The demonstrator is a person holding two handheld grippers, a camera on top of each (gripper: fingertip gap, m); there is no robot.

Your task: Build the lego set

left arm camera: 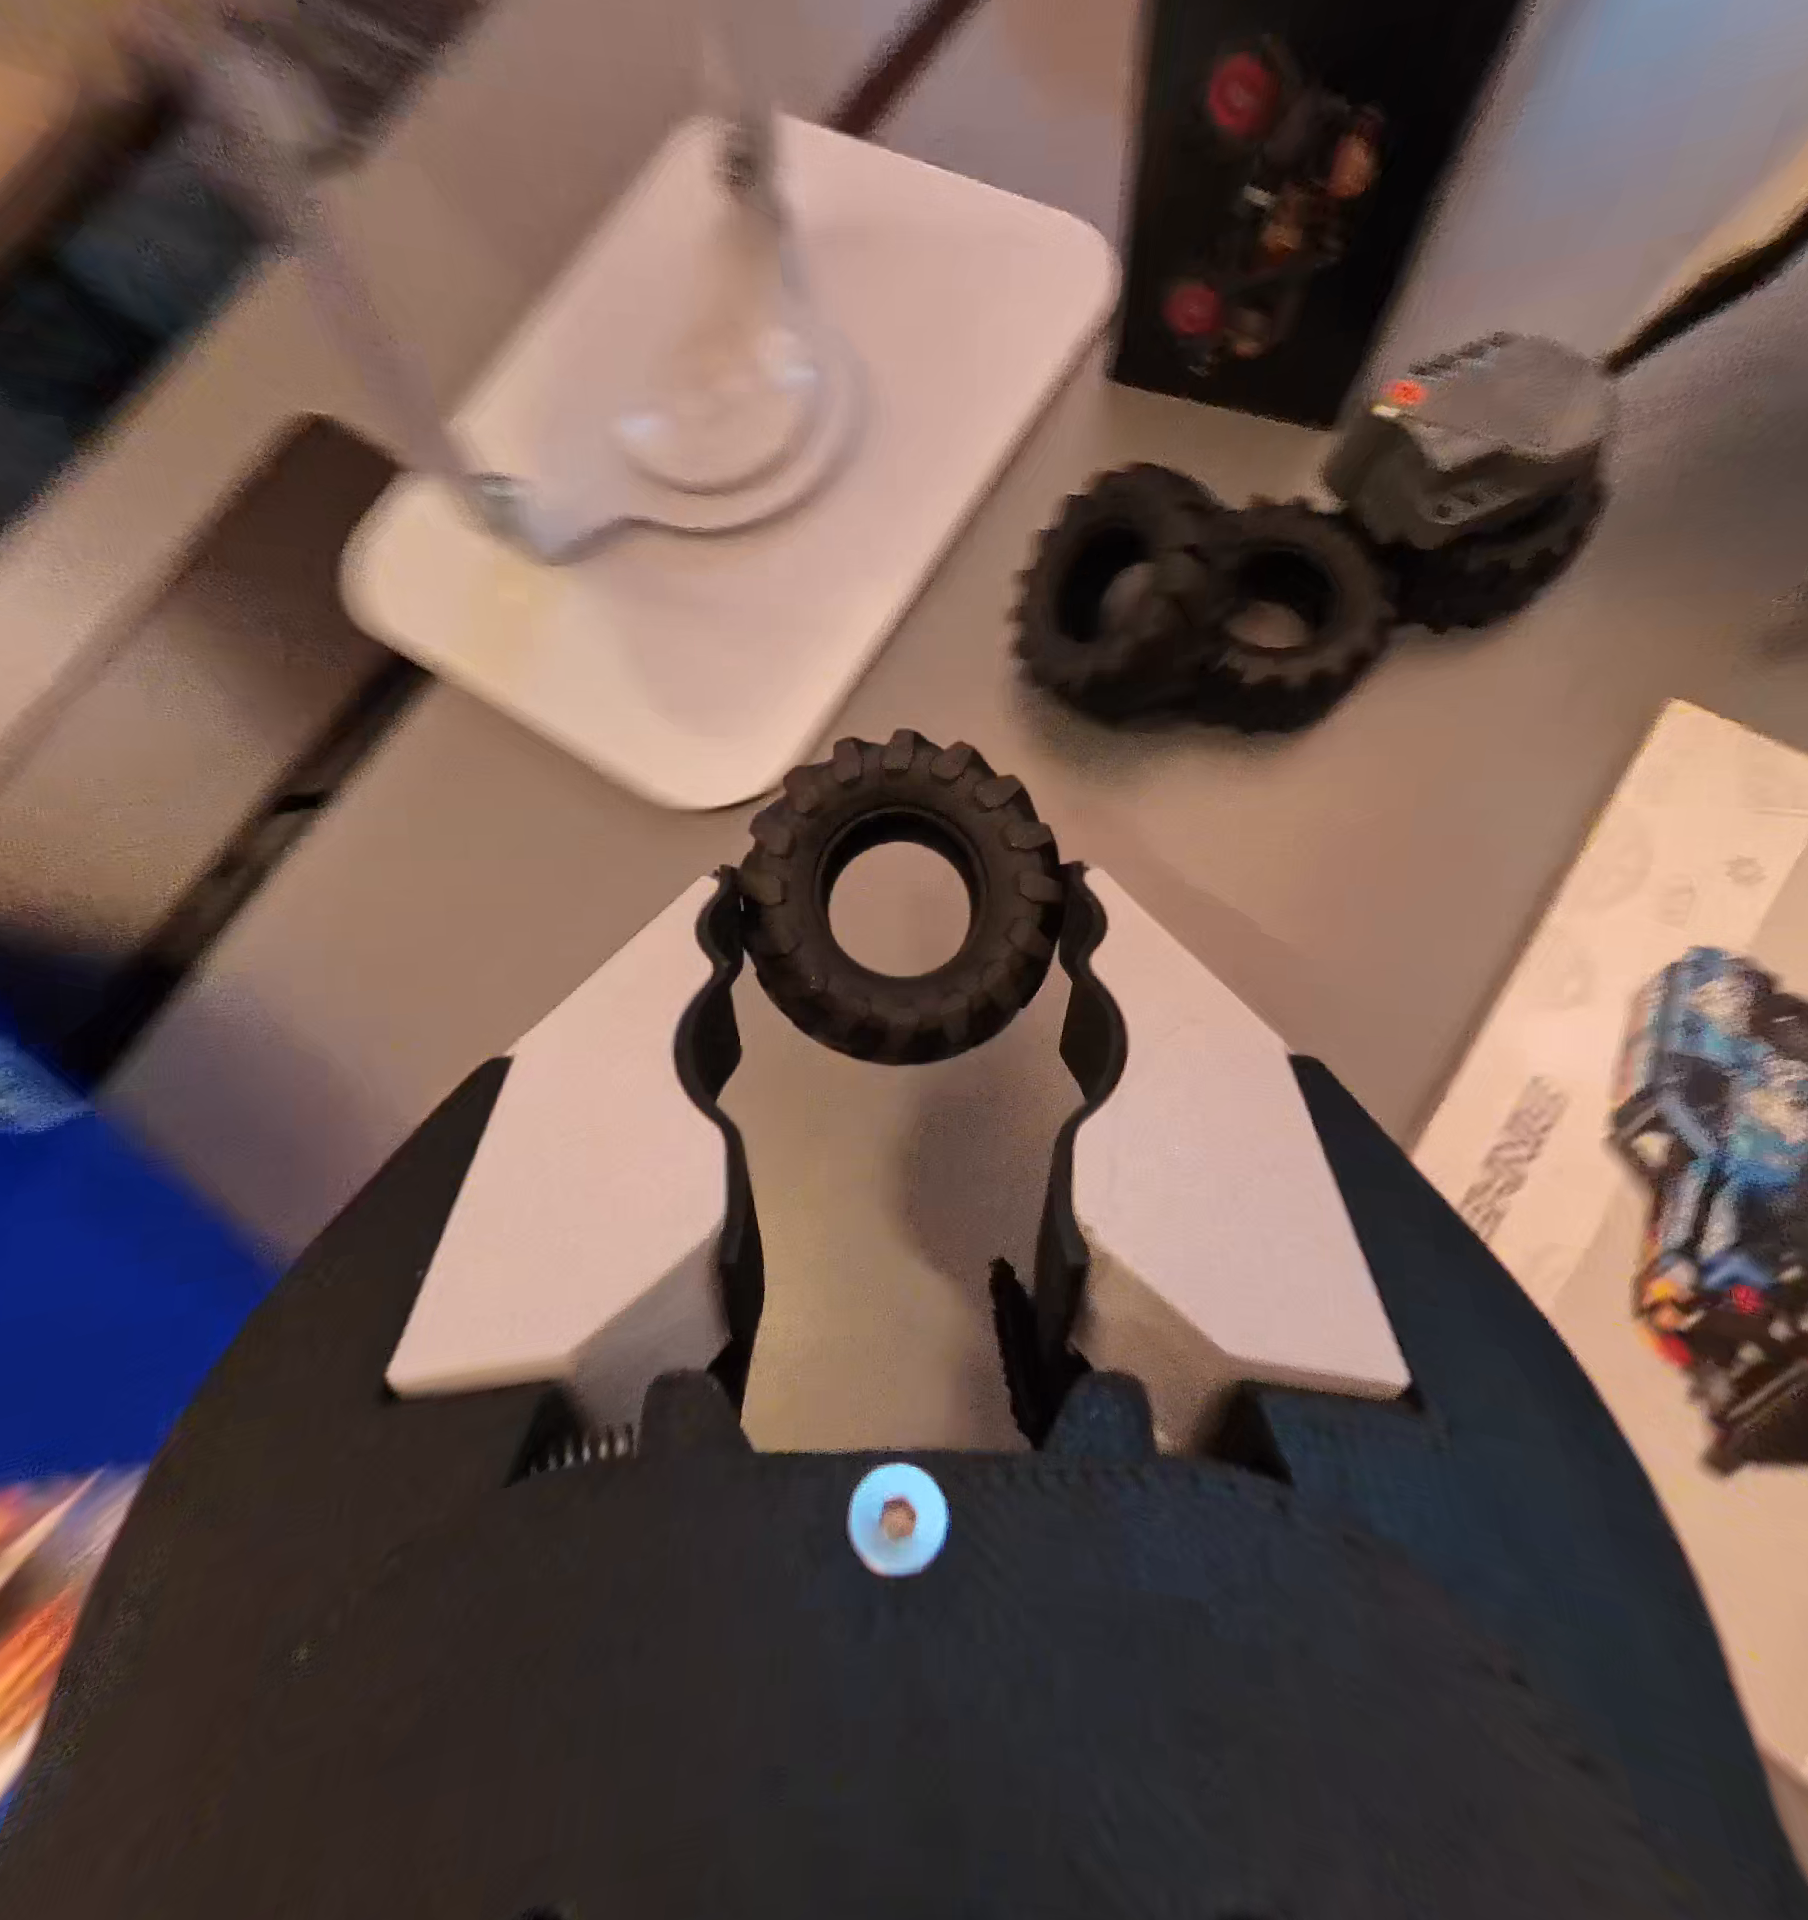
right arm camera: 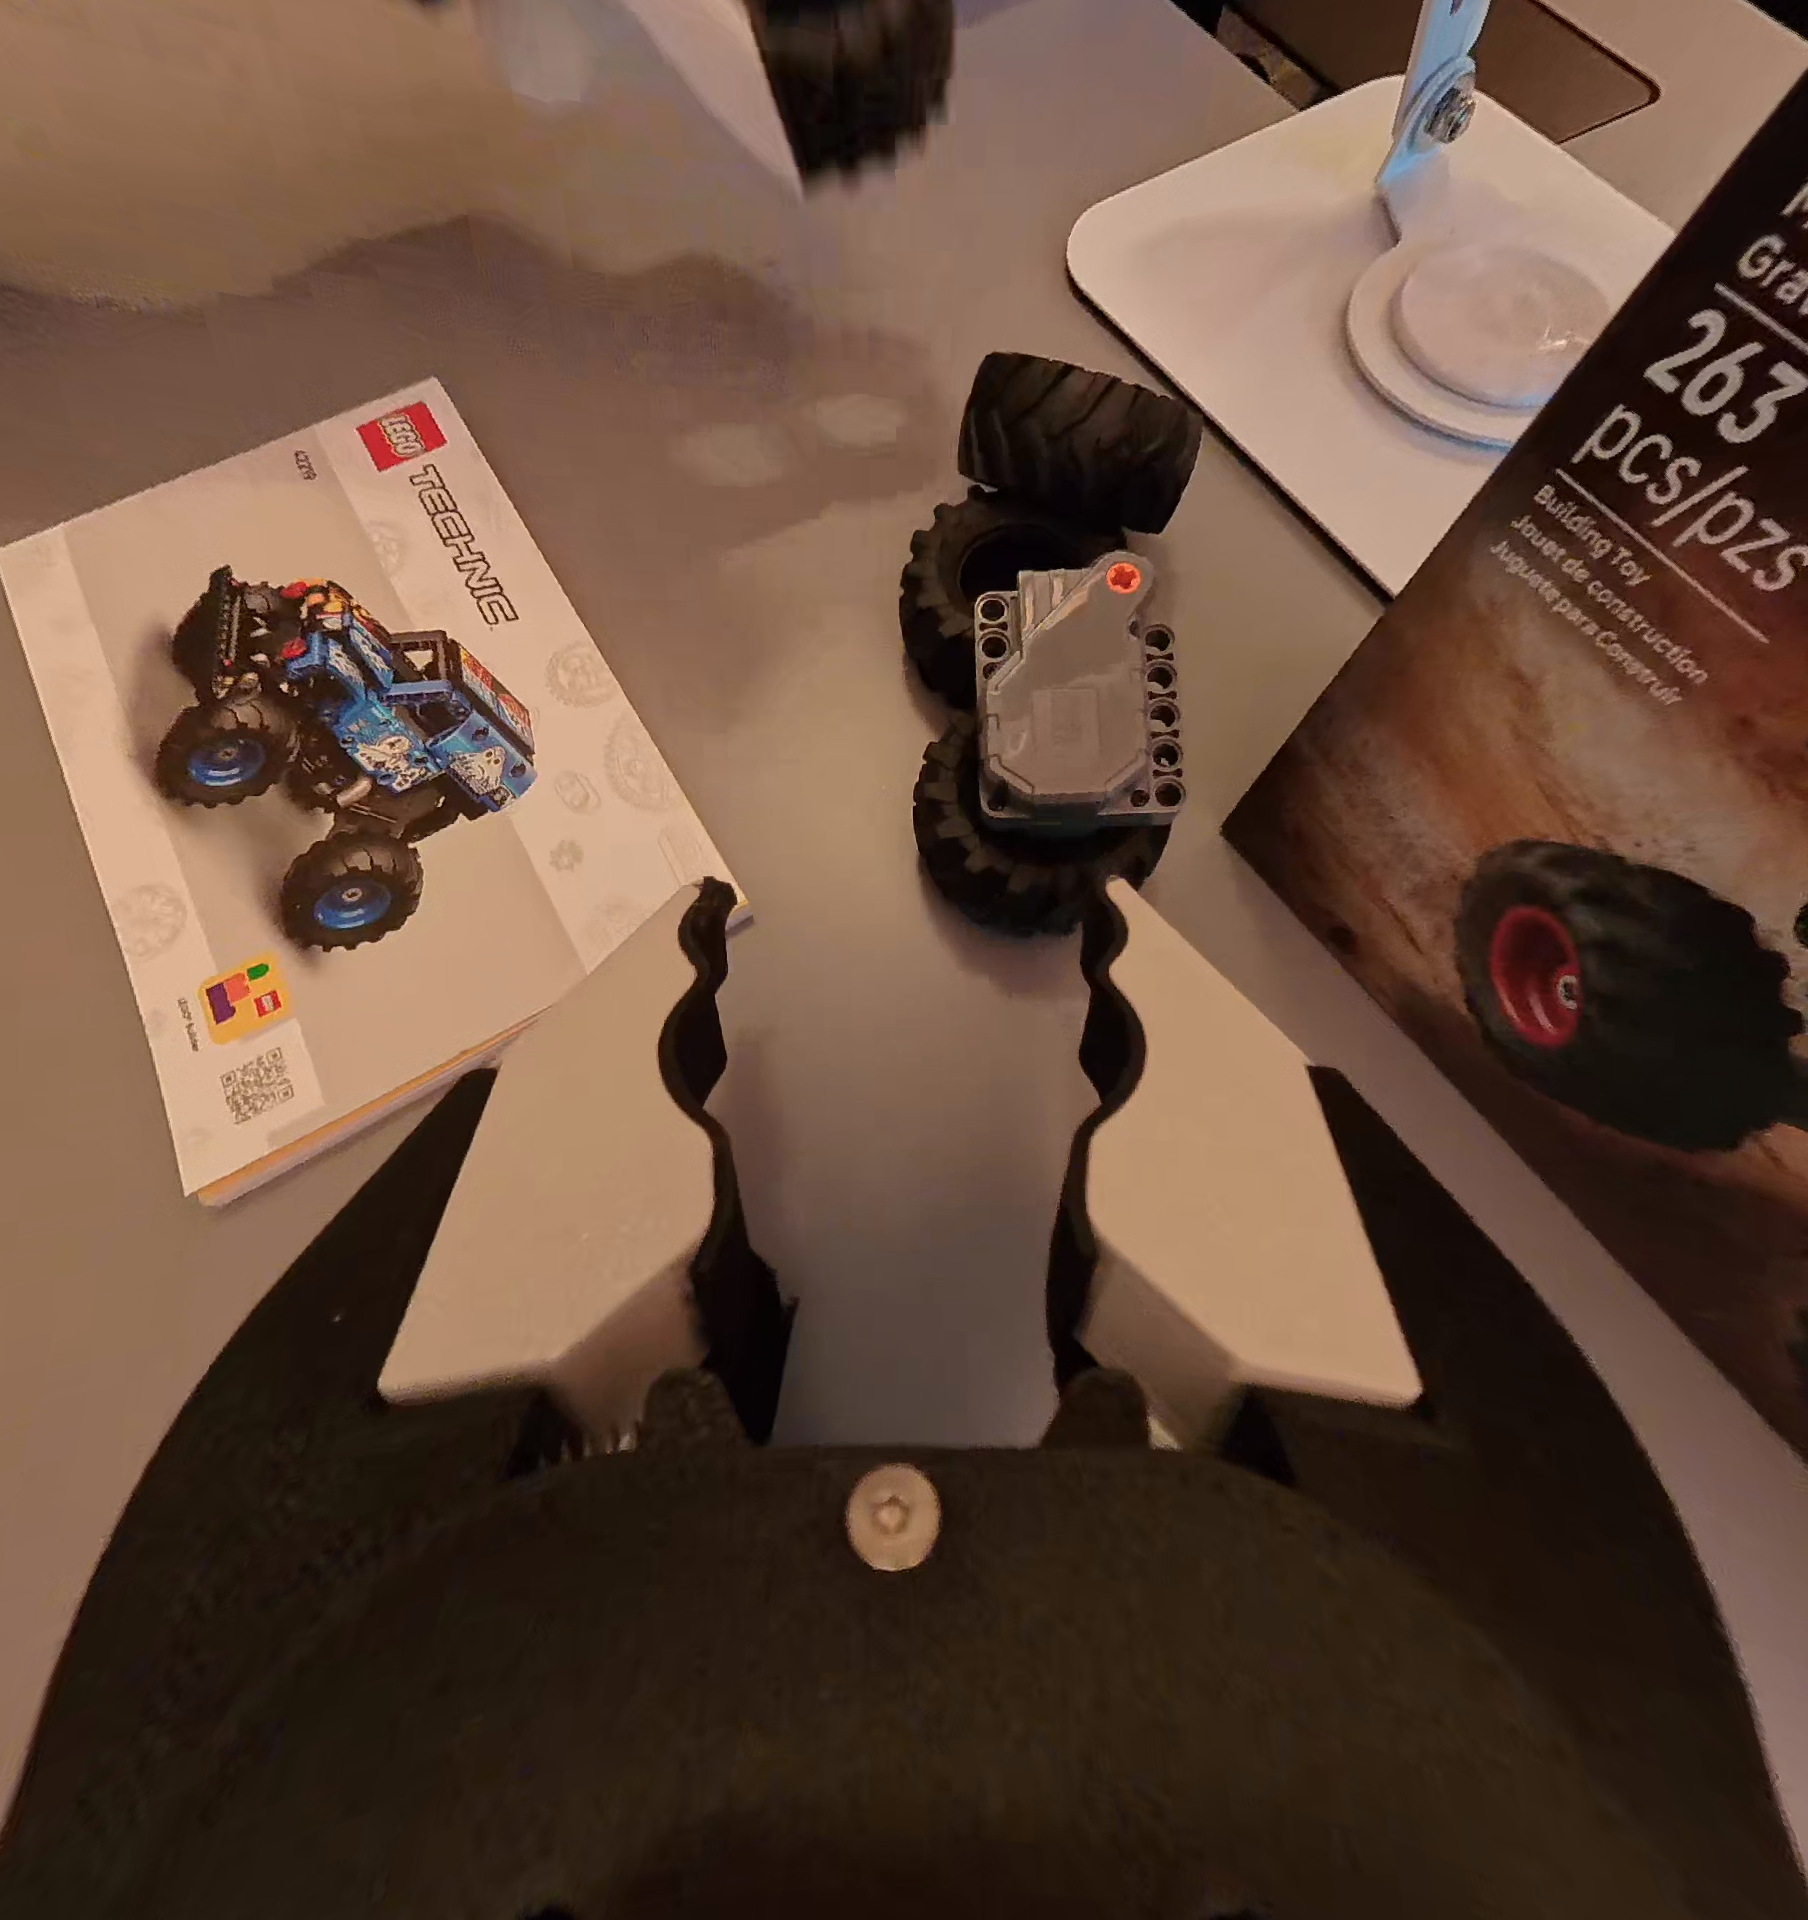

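My left gripper (left arm camera: 898,914) is shut on a black knobby tire (left arm camera: 900,899) and holds it above the grey table, its hole facing the camera. Other black tires (left arm camera: 1201,613) lie in a pile farther off, with a grey motor block (left arm camera: 1471,447) resting on them. In the right wrist view the same tires (right arm camera: 1025,665) and the grey motor block (right arm camera: 1071,707) lie just ahead of my right gripper (right arm camera: 905,904), which is open and empty above the table. The left gripper with its tire (right arm camera: 853,83) shows blurred at the top.
An instruction booklet (right arm camera: 339,769) lies left of the right gripper and shows at the right edge of the left wrist view (left arm camera: 1648,1091). The dark set box (right arm camera: 1627,748) stands at the right. A white stand base (right arm camera: 1295,281) sits behind the tires. A blue bag (left arm camera: 58,1226) lies at the left. Some 20 centimetres of space lies between my two pairs of fingers. The grey motor block (left arm camera: 1471,447) lies some 5 centimetres from my right tips, 12 centimetres from my left tips. My right wrist view (right arm camera: 1042,603) looks at it from another angle.
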